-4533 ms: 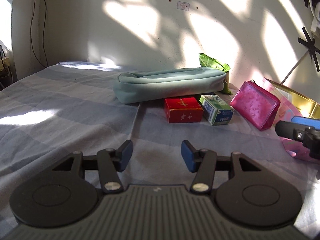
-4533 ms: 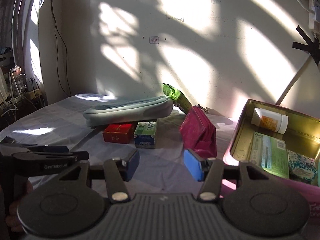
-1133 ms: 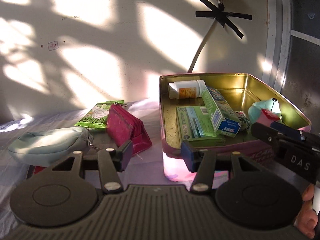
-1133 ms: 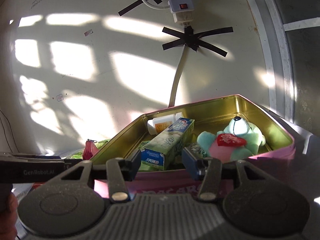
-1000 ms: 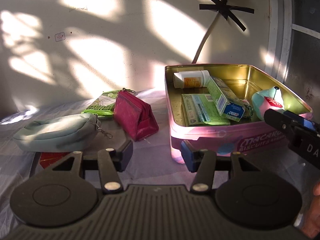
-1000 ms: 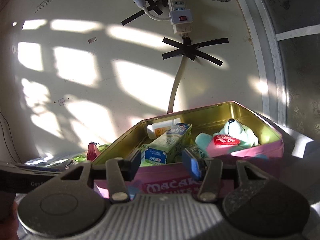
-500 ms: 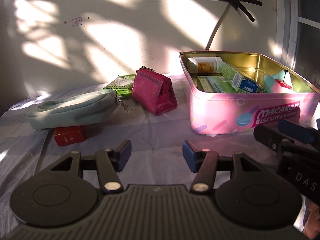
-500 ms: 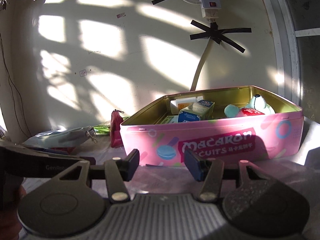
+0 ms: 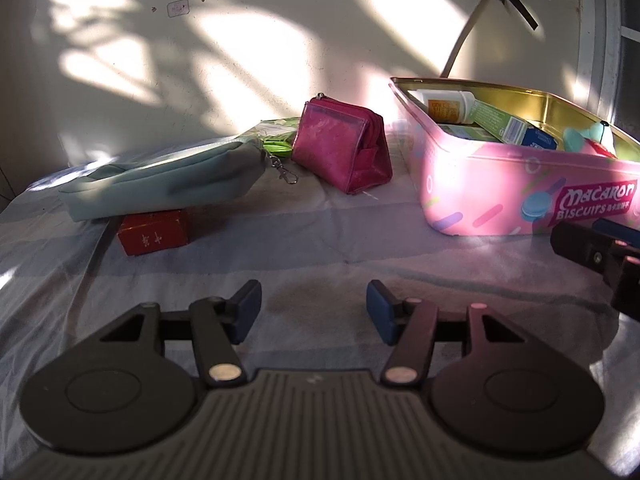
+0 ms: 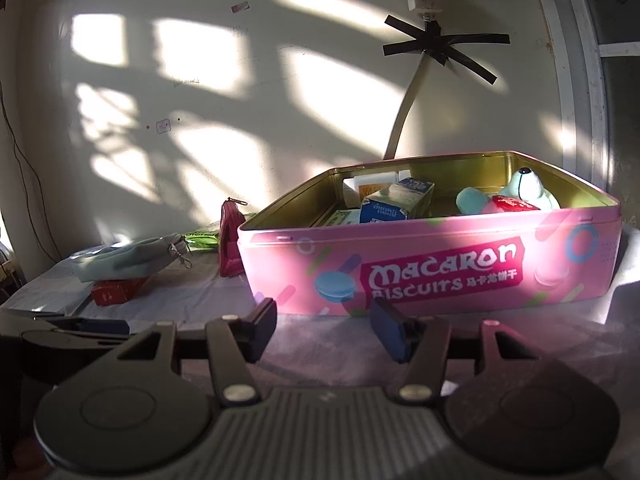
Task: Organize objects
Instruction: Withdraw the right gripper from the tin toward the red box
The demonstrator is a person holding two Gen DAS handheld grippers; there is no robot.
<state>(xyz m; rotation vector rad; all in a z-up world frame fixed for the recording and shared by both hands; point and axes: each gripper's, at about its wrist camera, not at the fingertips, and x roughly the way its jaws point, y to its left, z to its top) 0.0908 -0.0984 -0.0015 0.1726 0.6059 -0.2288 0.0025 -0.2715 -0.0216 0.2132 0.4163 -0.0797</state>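
We are pulling back from the pink tin (image 9: pixel 492 196), which is now holding the green-and-blue carton (image 9: pixel 508 125) that was lying beside the red box (image 9: pixel 154 232) seconds ago. Left gripper (image 9: pixel 312 312) and right gripper (image 10: pixel 322 326) are opening, both empty. We are still leaving the pouch (image 9: pixel 160 184) and magenta purse (image 9: pixel 344 152) outside. The tin's floor is hiding from us.

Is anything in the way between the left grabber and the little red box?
Nothing visible blocks it. Only bare bedsheet lies between the left gripper, whose empty jaws are opening, and the red box. The blue-green pouch lies right behind the box, seemingly resting on its back edge, so it might get bumped.
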